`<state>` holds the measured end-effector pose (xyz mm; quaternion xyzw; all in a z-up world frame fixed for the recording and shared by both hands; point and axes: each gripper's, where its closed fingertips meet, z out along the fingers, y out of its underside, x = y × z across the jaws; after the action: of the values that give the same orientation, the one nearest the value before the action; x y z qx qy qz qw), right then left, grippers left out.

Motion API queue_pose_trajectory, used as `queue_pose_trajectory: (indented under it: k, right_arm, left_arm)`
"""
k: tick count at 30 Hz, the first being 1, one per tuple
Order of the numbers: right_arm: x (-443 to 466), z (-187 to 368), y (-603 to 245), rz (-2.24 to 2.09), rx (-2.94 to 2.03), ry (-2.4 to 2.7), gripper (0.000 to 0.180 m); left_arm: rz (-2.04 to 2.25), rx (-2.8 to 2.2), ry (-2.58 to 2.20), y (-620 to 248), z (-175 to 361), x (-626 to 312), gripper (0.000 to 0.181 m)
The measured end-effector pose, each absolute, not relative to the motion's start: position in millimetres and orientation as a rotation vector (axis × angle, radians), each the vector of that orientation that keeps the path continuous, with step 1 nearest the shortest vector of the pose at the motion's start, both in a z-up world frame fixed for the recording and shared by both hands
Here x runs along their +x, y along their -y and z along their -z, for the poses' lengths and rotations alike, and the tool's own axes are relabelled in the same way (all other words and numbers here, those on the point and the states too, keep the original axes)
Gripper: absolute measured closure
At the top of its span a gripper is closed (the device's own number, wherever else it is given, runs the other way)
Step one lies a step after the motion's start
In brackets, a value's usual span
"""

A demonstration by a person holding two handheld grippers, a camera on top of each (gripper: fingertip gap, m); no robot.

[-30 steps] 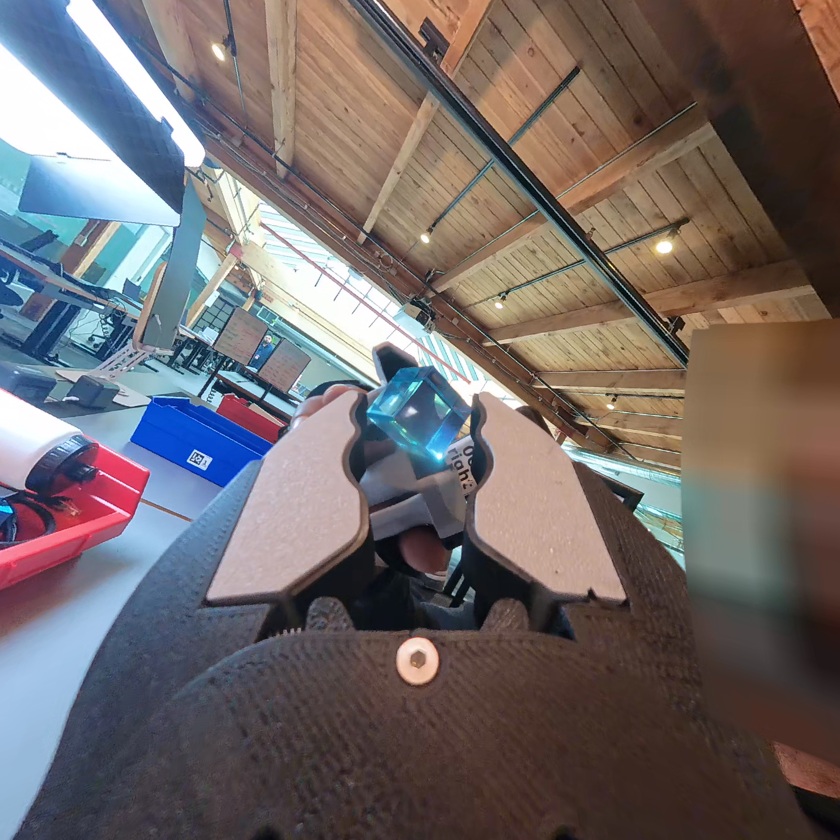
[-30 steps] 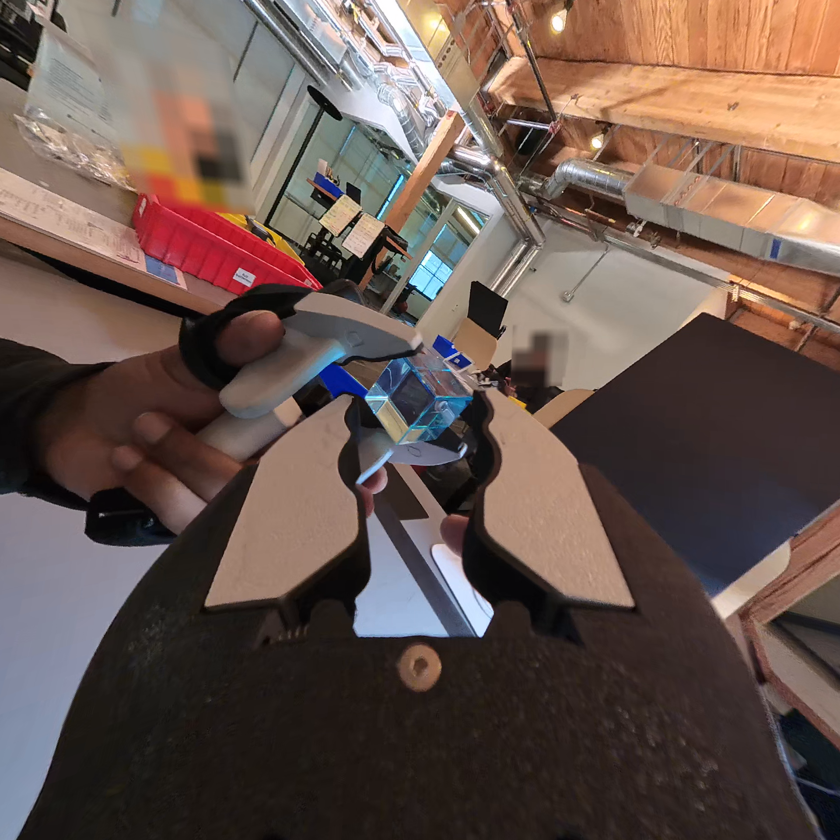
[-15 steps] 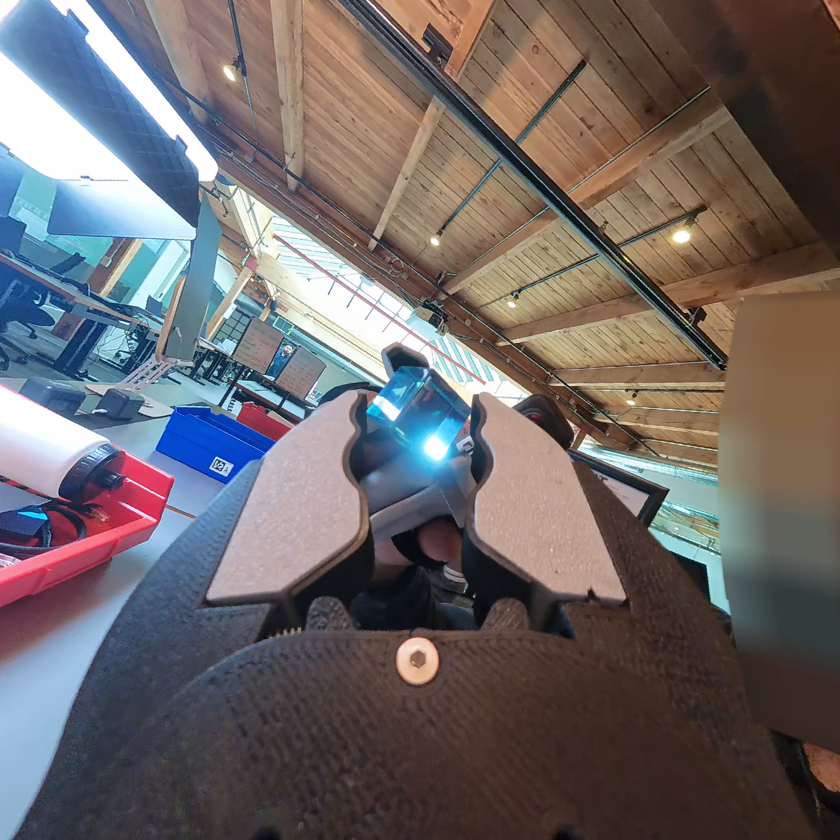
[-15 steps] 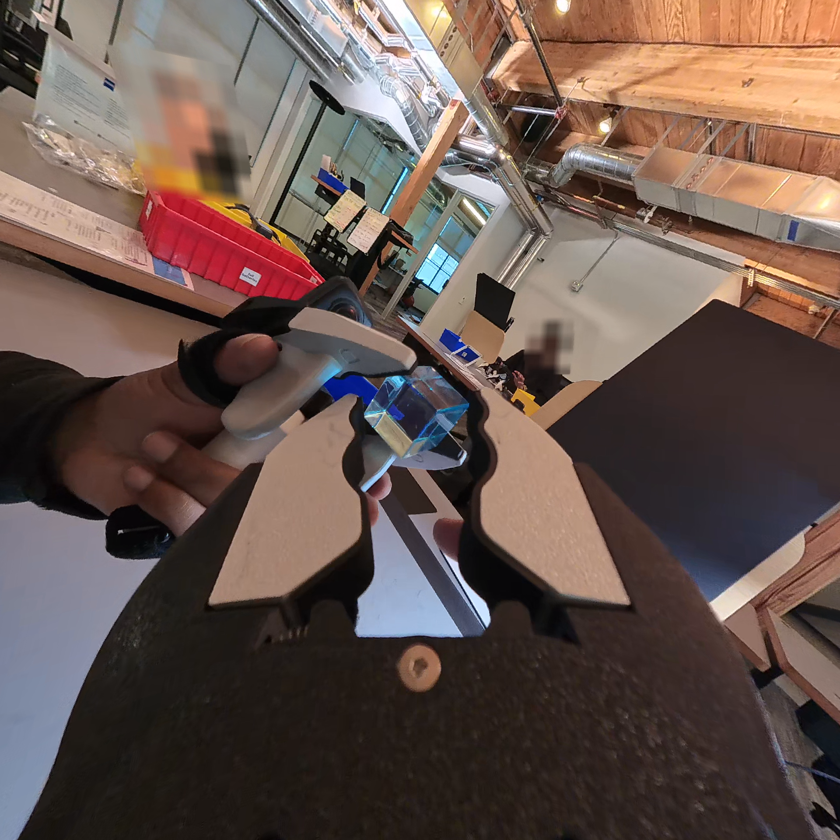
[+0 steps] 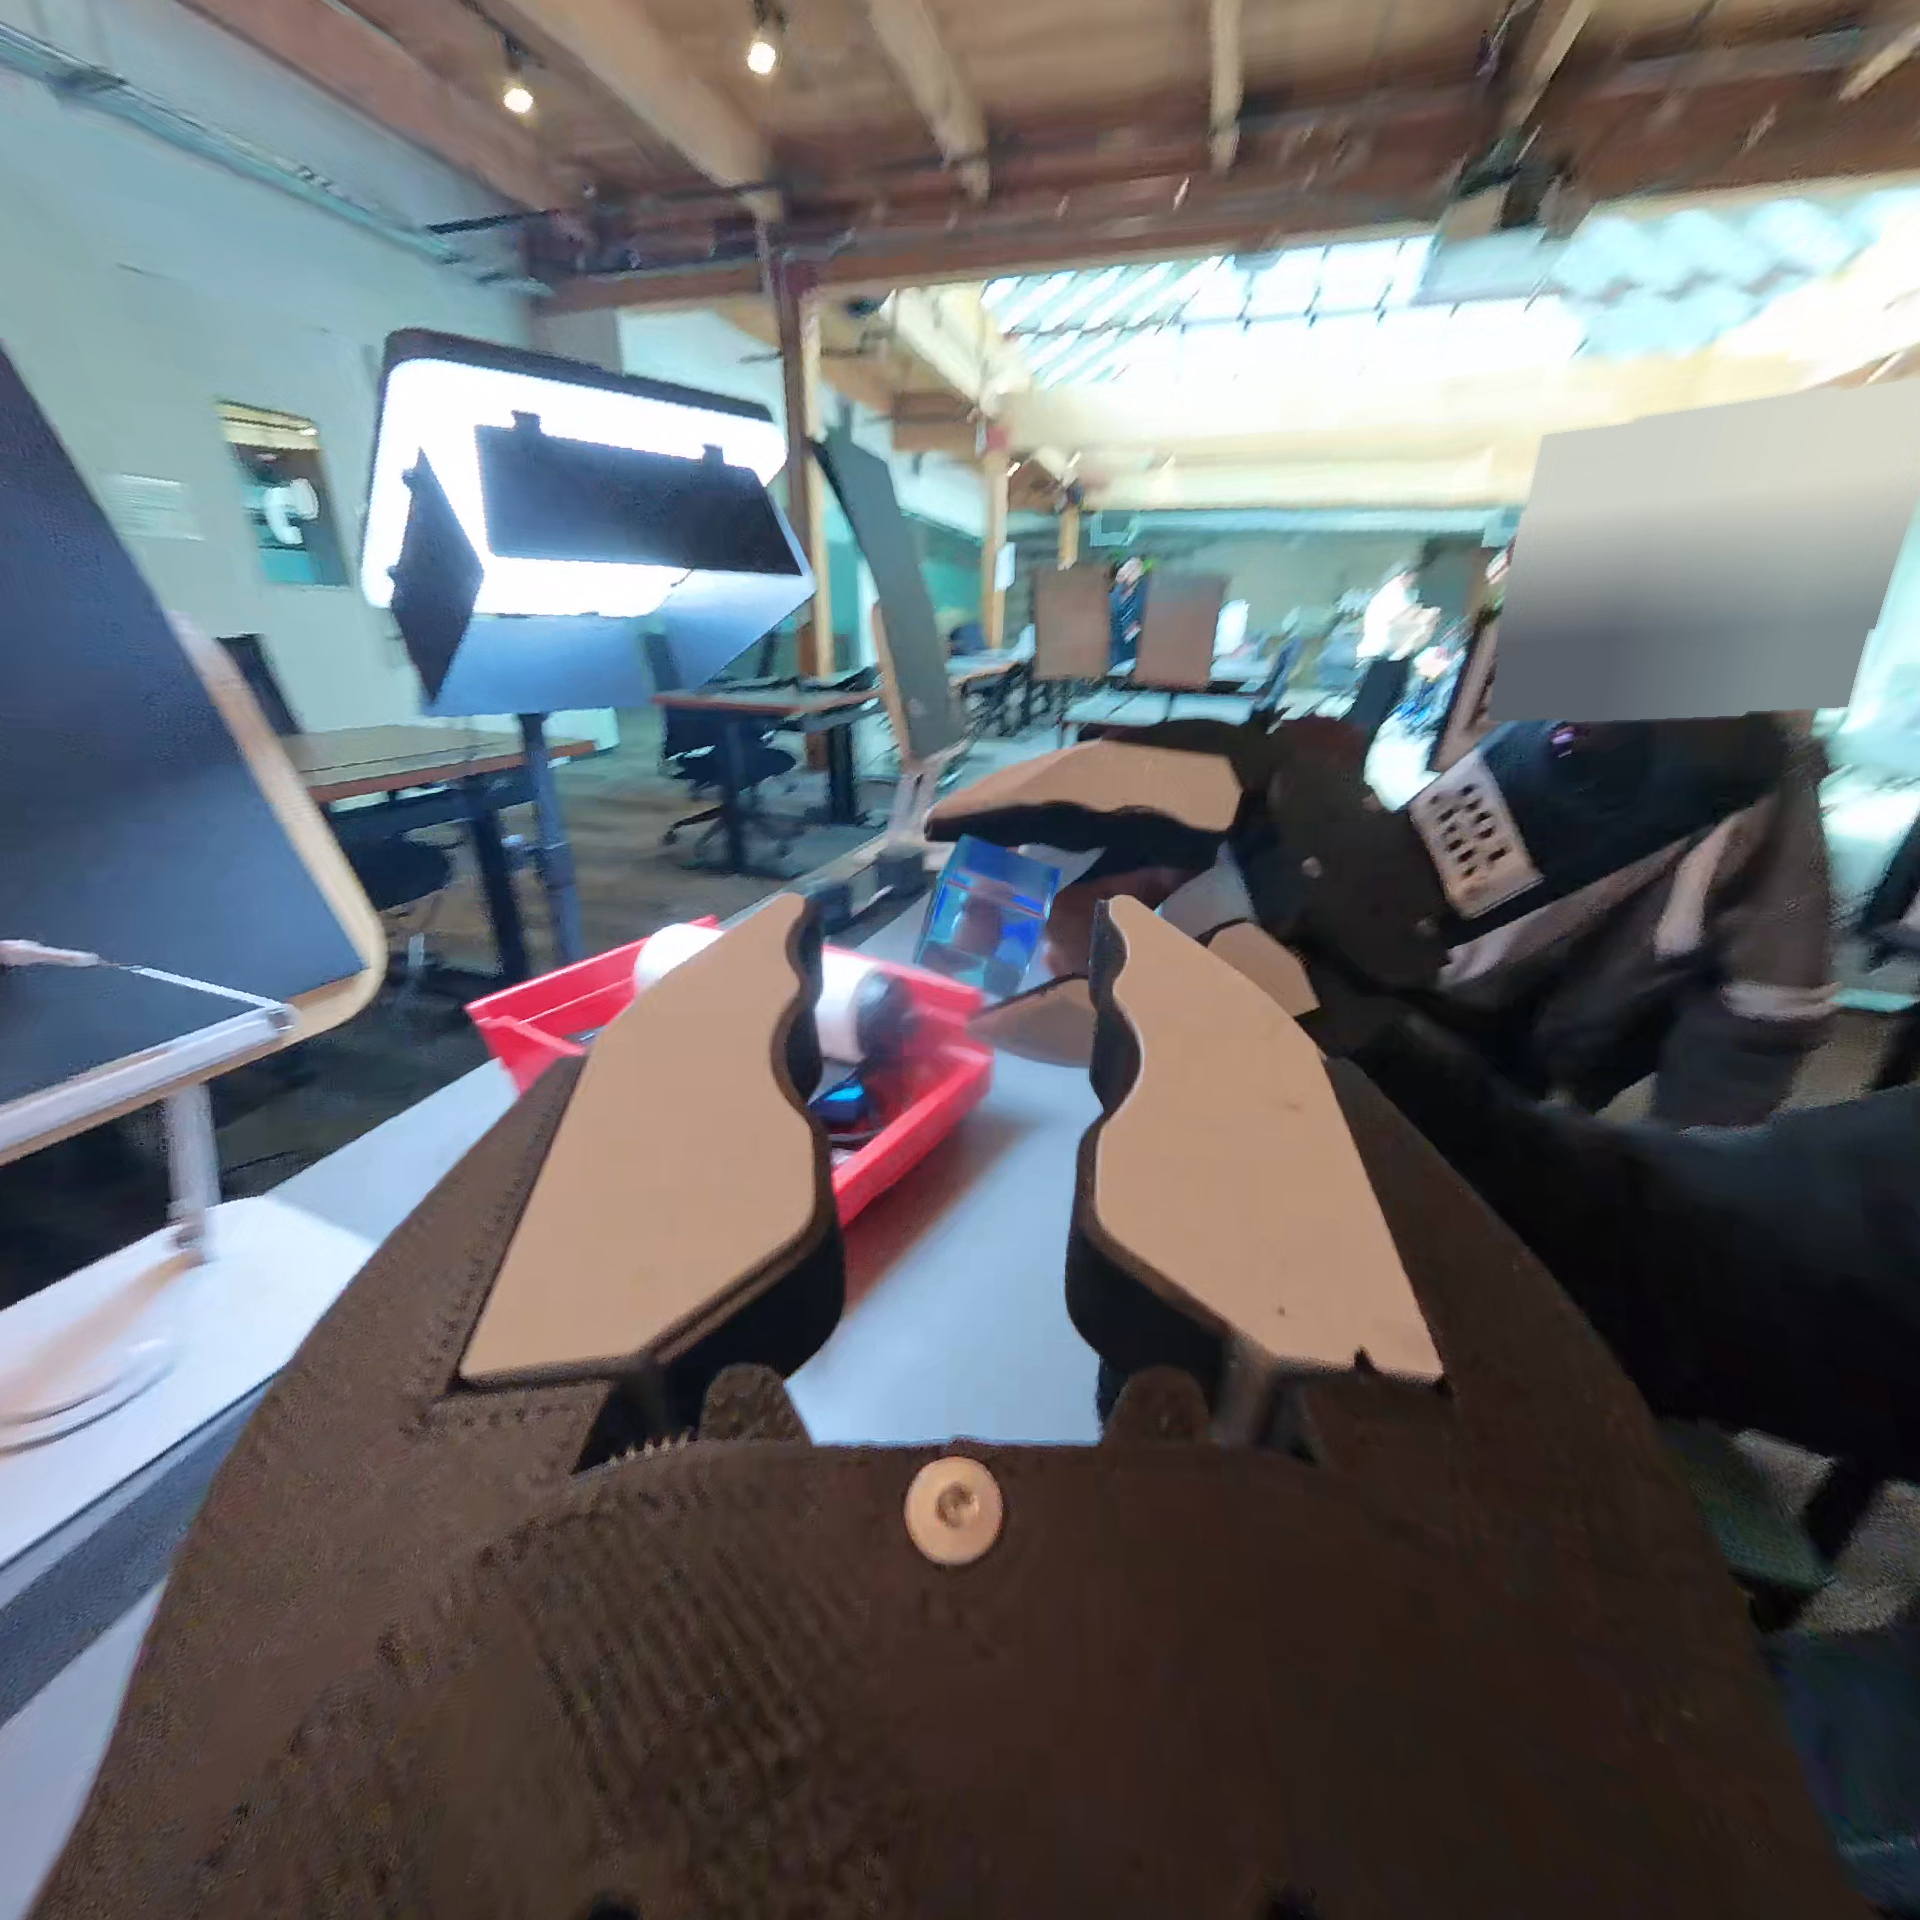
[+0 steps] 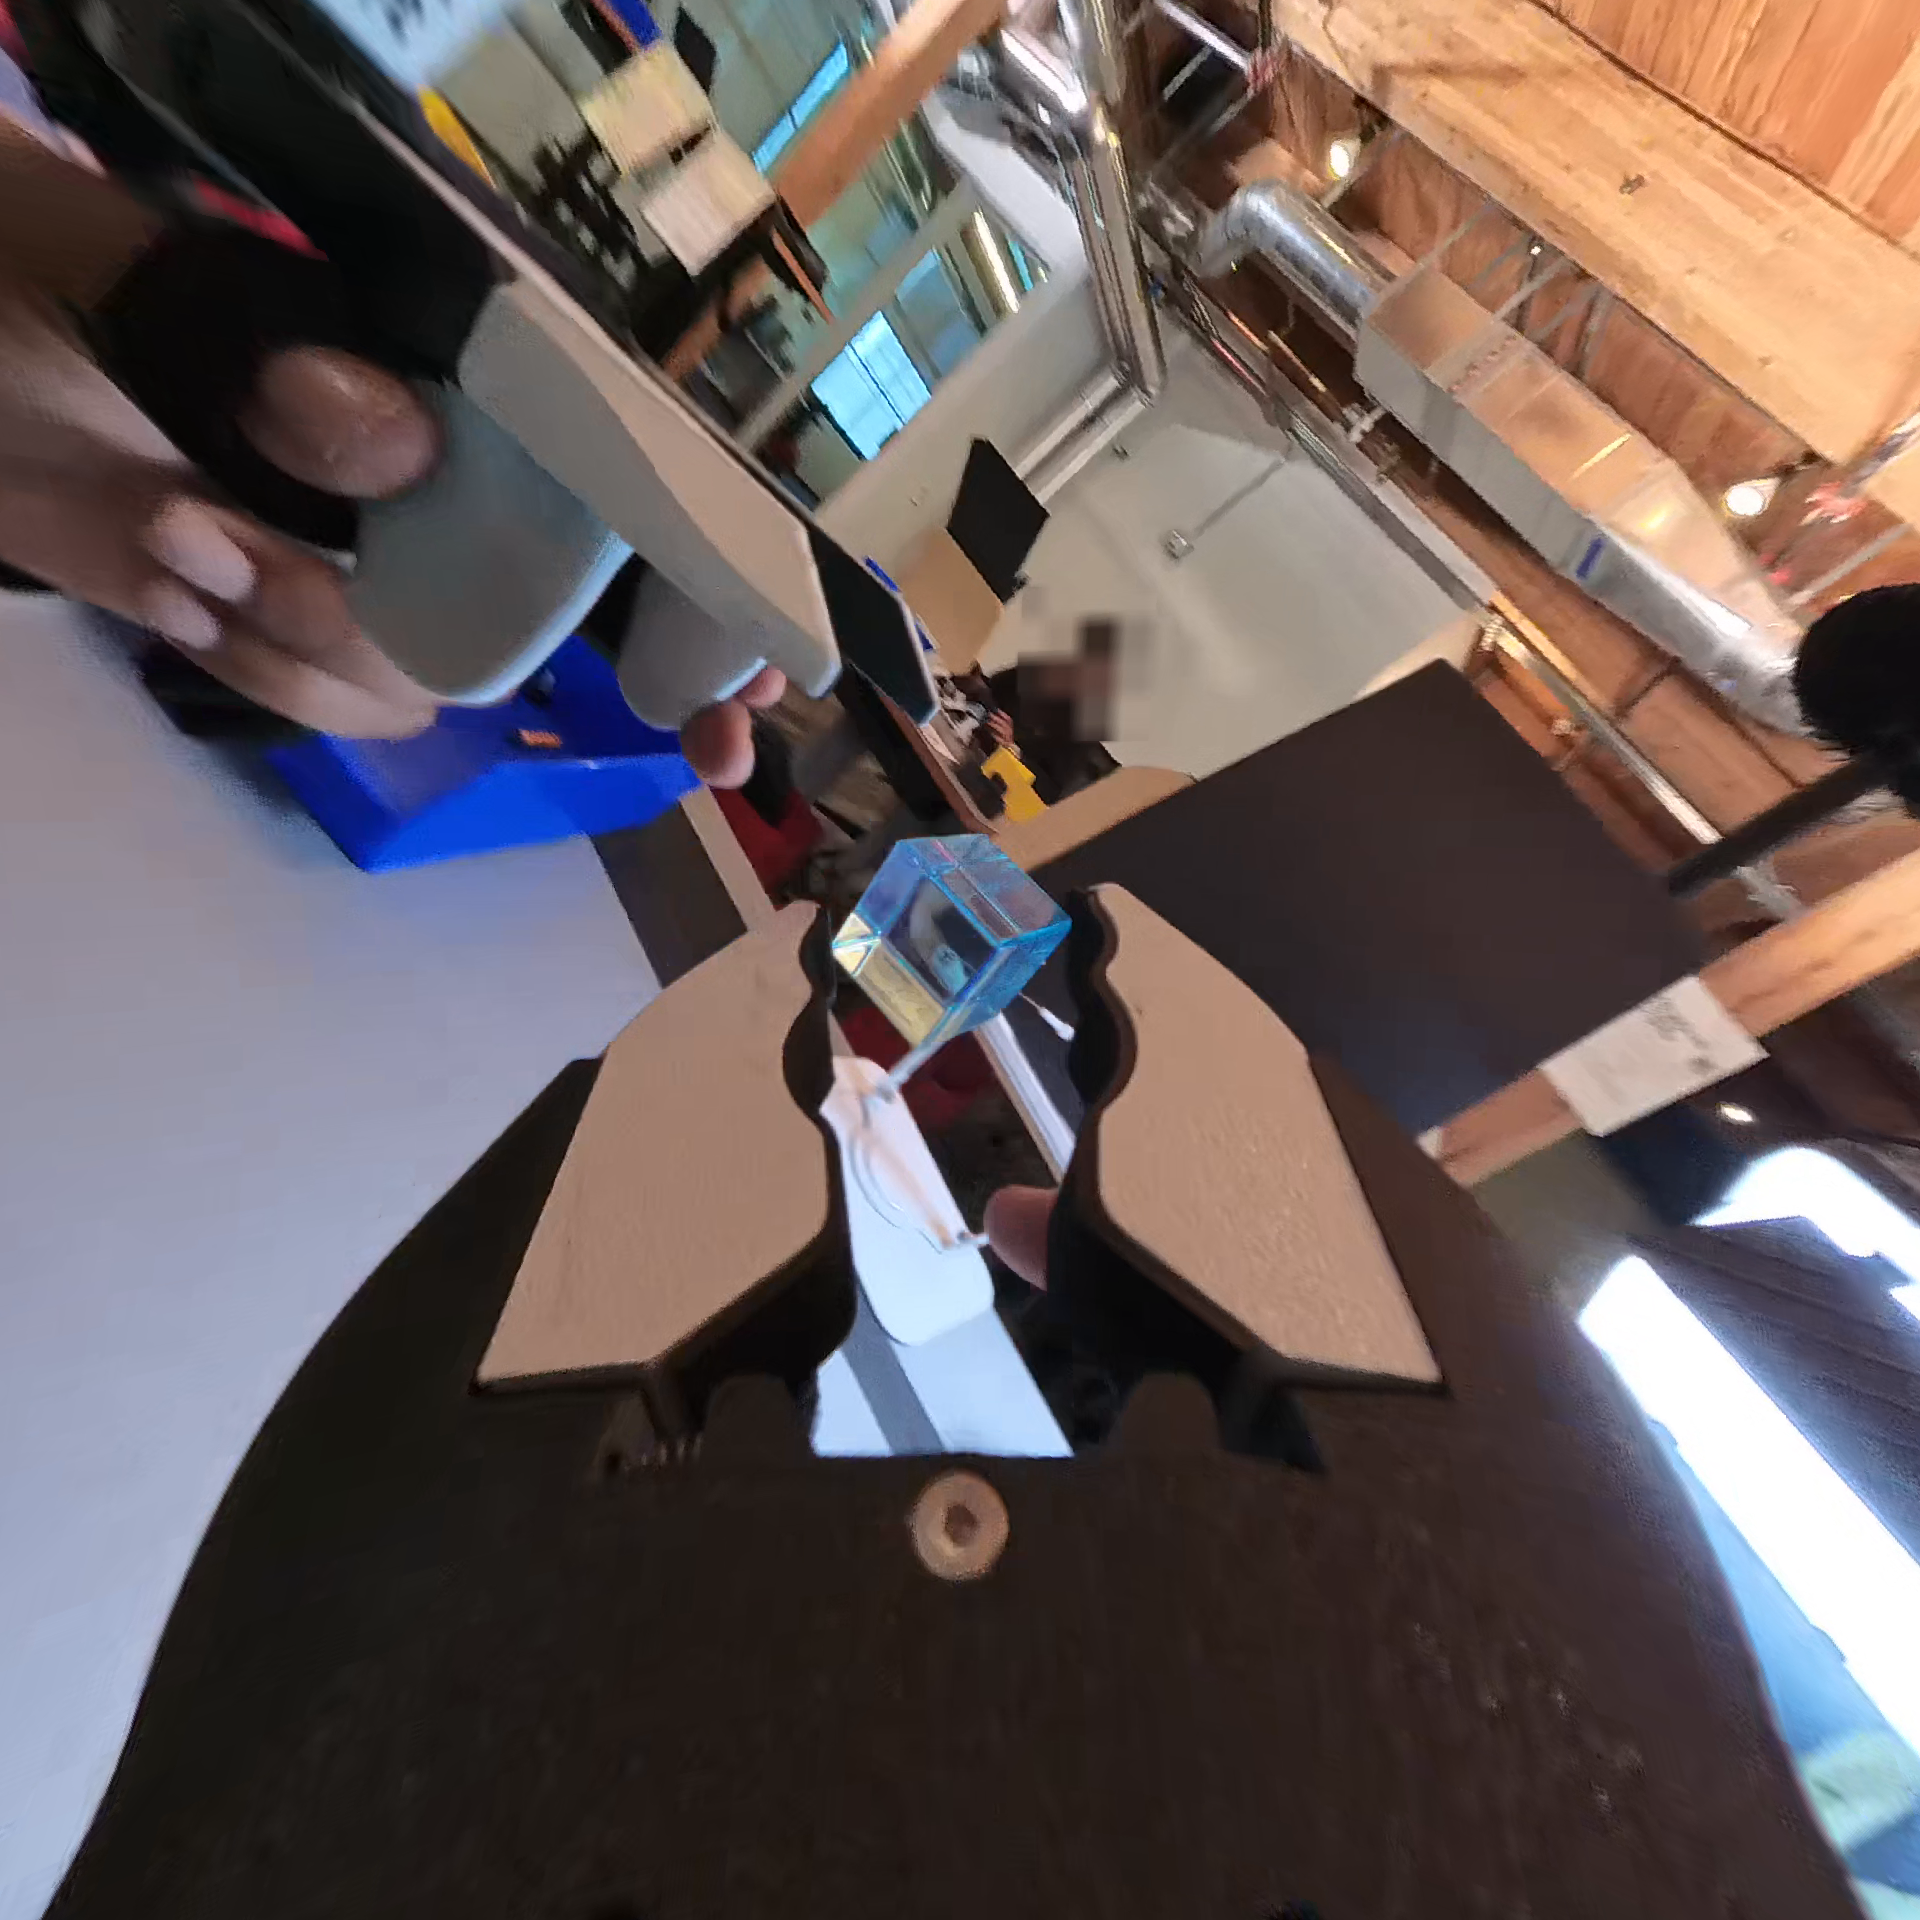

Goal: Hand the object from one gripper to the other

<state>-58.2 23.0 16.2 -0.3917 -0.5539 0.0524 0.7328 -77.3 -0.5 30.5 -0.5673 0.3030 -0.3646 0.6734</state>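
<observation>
A clear blue cube [image 6: 951, 956] sits between the fingertips of my right gripper [image 6: 951, 920], which is shut on it. In the left wrist view the cube [image 5: 987, 925] is pinched between the right gripper's fingers [image 5: 1081, 805], one above it and one below. My left gripper [image 5: 954, 909] is open and empty, its tips a short way back from the cube. In the right wrist view the left gripper's fingers [image 6: 675, 499] are up and to the left, apart from the cube, held by a hand [image 6: 156, 499].
A red bin [image 5: 904, 1132] with a white roll [image 5: 665, 951] stands on the grey table [image 5: 935, 1299] below the grippers. A blue bin [image 6: 488, 790] is on the table. A black board [image 5: 125, 790] stands at the left, another [image 6: 1351, 883] behind the cube. My hands' fingertips stand some 4 centimeters from each other.
Both grippers were closed around the cube. My left gripper has opened, let go and drawn back. The cube stays in my right gripper. Both views have swung down.
</observation>
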Motion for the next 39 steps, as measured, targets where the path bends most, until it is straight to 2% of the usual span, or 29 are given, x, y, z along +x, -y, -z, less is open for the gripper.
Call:
queue_pose_trajectory:
  k: [9, 14, 17, 24, 39]
  right_arm:
    - [-76.7, 9.4, -31.0, 0.199, -0.778, 1.268, 0.137]
    - [-80.8, 16.4, -31.9, 0.293, -0.736, 1.289, 0.136]
    - [-80.6, 14.7, -30.4, 0.278, -0.725, 1.283, 0.136]
    - [-75.5, 6.4, -27.5, 0.232, -0.703, 1.256, 0.136]
    - [-83.1, 12.6, -17.5, 0.213, -0.673, 1.295, 0.136]
  left_arm:
    - [0.534, -1.445, -0.7, -21.1, 5.9, -61.1, 0.126]
    - [0.473, -1.479, -0.702, -26.2, 13.7, -61.3, 0.131]
    - [0.502, -1.474, -0.691, -26.8, 10.8, -65.6, 0.137]
    - [0.648, -1.439, -0.684, -20.7, -0.1, -69.9, 0.139]
    - [0.522, -1.457, -0.854, -13.2, 14.4, -57.0, 0.126]
